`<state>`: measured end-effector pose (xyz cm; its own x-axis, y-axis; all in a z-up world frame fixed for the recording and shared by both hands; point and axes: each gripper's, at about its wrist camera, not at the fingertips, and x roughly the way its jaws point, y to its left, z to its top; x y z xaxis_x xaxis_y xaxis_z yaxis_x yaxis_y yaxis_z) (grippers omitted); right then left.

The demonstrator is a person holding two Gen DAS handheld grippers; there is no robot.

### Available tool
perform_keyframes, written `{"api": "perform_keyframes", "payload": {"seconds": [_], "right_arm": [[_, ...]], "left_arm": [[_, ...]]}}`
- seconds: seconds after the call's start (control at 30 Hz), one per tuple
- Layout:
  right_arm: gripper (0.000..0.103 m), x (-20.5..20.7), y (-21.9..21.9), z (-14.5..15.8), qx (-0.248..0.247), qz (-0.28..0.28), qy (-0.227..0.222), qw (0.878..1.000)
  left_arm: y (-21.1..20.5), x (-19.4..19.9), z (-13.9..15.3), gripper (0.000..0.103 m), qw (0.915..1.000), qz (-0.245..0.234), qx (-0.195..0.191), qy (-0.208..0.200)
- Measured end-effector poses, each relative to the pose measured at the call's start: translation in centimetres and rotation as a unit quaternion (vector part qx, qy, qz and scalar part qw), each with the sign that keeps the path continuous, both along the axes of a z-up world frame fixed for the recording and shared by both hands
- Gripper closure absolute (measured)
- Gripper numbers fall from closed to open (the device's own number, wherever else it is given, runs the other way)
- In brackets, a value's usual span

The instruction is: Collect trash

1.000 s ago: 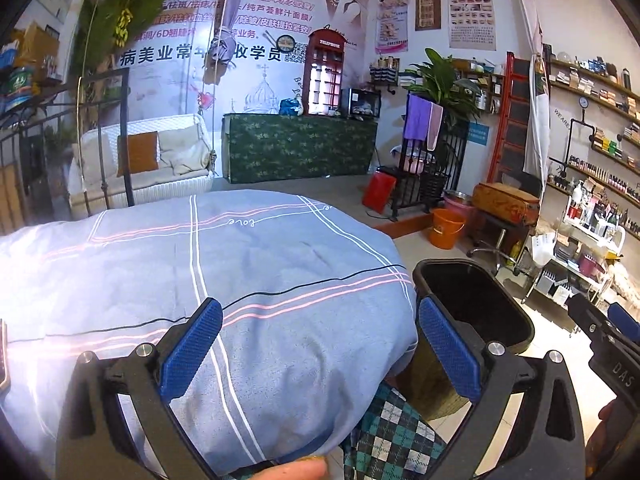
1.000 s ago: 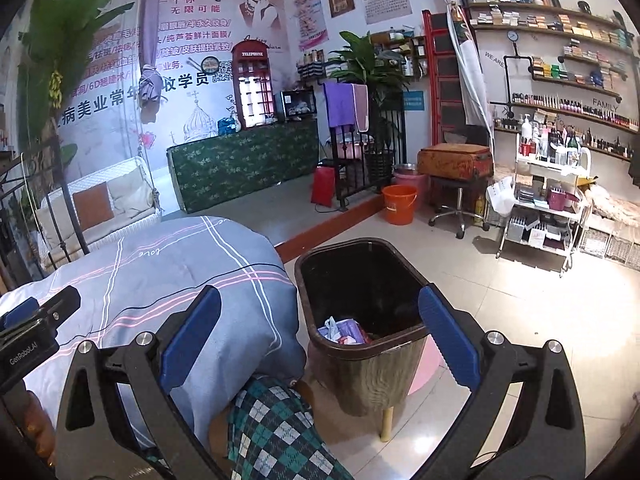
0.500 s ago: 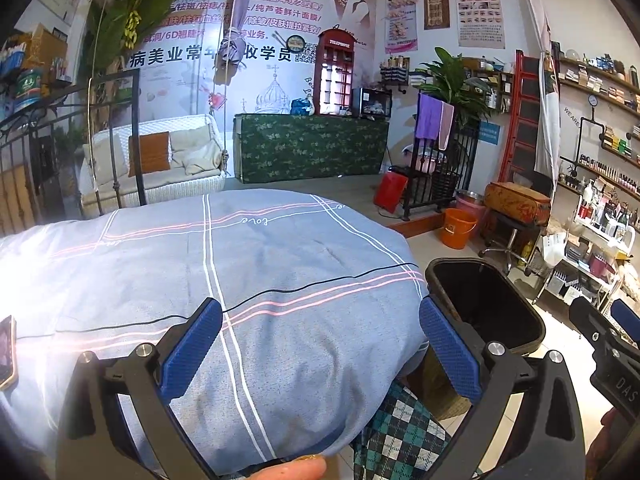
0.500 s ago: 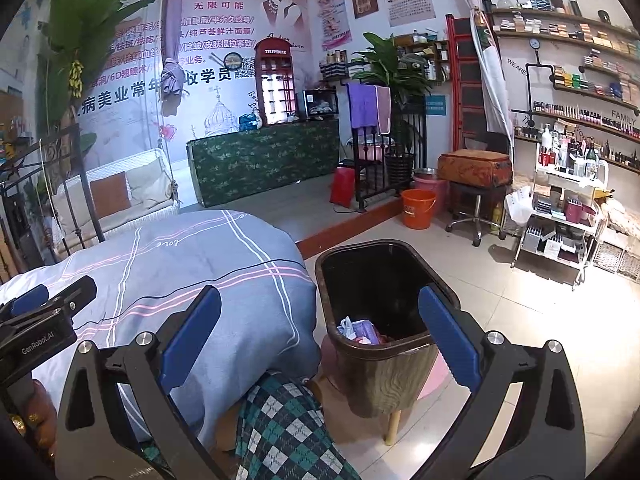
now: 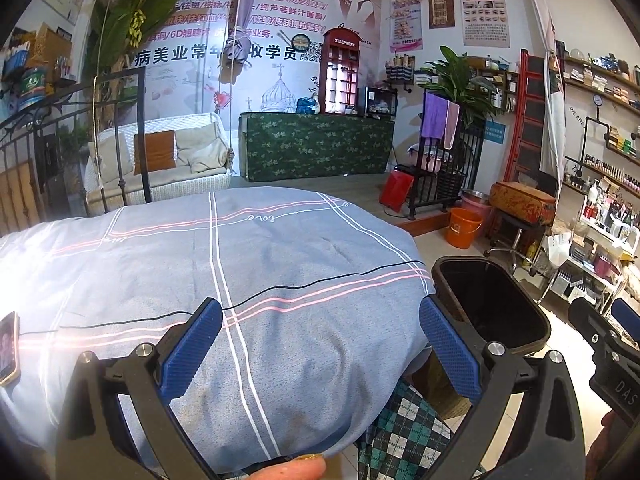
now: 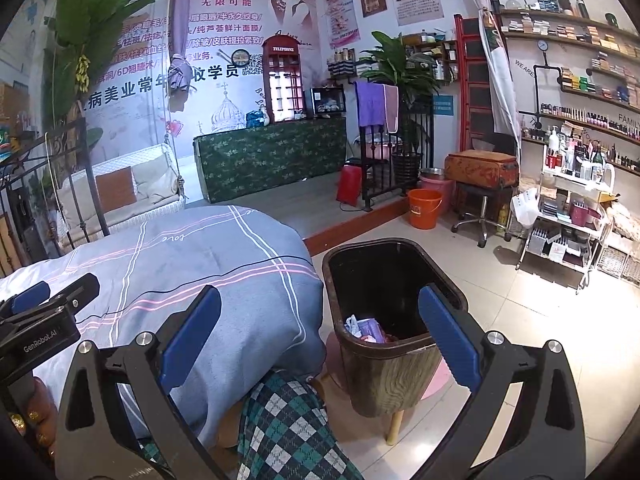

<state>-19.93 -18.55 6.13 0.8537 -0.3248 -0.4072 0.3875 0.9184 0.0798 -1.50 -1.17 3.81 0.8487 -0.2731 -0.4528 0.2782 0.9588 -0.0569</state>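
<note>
both jaws gape wide and empty: left gripper point(image 5: 320, 354) over the bed's point(image 5: 280, 272) foot edge, right gripper point(image 6: 320, 344) above the bin point(image 6: 394, 364) holding wrappers point(image 6: 366, 330).

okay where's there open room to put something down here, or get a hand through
The blue bedspread is mostly bare between the phone at its left edge and the trash bin on its right; a thin black cable crosses it. The floor tiles right of the bin are free. The trolley is crowded.
</note>
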Motion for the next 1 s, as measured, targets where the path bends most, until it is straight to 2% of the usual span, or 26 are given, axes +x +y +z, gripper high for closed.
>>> {"api": "perform_keyframes", "payload": {"seconds": [1.0], "right_arm": [[0.005, 0.94, 0.14, -0.89, 0.01, 0.005, 0.015, 1.0]], "left_arm": [[0.74, 0.58, -0.62, 0.006, 0.9999, 0.001, 0.004, 0.015]]}}
